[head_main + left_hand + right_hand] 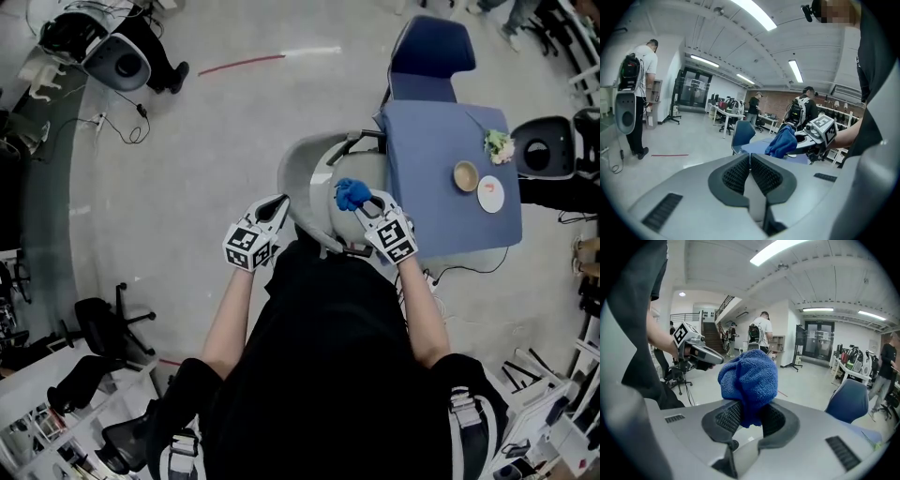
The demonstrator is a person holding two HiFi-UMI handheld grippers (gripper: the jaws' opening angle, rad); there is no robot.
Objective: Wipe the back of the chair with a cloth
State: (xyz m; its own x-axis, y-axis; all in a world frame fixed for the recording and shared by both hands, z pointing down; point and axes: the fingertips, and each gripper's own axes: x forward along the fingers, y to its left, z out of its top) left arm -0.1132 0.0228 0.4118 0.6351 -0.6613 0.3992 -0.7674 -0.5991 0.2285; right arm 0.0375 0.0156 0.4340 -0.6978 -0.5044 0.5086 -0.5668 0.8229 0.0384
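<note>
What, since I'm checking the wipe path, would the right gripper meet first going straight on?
Probably nothing near: past its cloth, the right gripper faces open floor; the chair seemingly sits below.

Bunched blue cloth (352,194) over grey chair (305,178)

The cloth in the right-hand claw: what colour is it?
Bright blue: the fluffy terry cloth in the right claw shows best in the right gripper view.
</note>
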